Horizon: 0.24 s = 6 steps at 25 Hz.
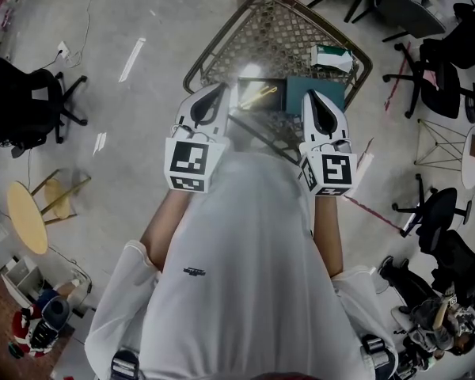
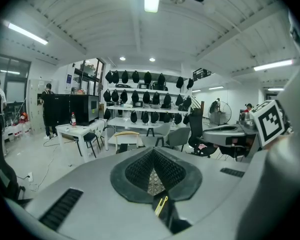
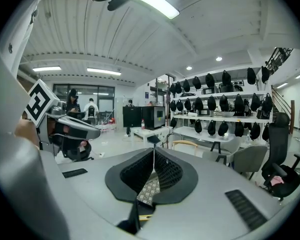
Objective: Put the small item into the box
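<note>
Hovering above the brown-rimmed wire-mesh table [image 1: 277, 34], the left gripper [image 1: 216, 93] and right gripper [image 1: 315, 97] each had their jaws pressed together, gripping nothing. The small yellow item [image 1: 263, 93] lay on the dark shallow box [image 1: 245, 99]. It probably sat inside already, which would leave little to do, though that was uncertain.

Left gripper [image 1: 216, 93] and right gripper [image 1: 315, 100] matt pale plastic; table [image 1: 277, 38] woven mesh, metal-rimmed; floor [image 1: 142, 133] glossy.

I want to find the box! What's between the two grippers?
In the head view, a dark box showing something yellow sits on the mesh table, between the left gripper and right gripper.
</note>
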Motion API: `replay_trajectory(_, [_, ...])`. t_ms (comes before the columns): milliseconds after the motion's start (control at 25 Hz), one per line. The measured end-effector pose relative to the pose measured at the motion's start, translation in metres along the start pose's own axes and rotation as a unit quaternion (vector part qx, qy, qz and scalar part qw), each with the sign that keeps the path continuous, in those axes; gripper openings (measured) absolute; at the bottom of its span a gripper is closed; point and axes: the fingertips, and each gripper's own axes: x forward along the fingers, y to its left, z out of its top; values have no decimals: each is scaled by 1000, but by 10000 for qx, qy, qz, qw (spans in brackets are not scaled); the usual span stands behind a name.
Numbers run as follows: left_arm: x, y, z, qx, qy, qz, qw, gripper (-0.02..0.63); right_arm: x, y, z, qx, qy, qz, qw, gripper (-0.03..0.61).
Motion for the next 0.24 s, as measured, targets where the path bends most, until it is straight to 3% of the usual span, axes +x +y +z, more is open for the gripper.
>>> replay_trajectory(240, [2,1,-4,2,38,-16,10000,3,-1,0,-2,58,-9,-42,10000,0])
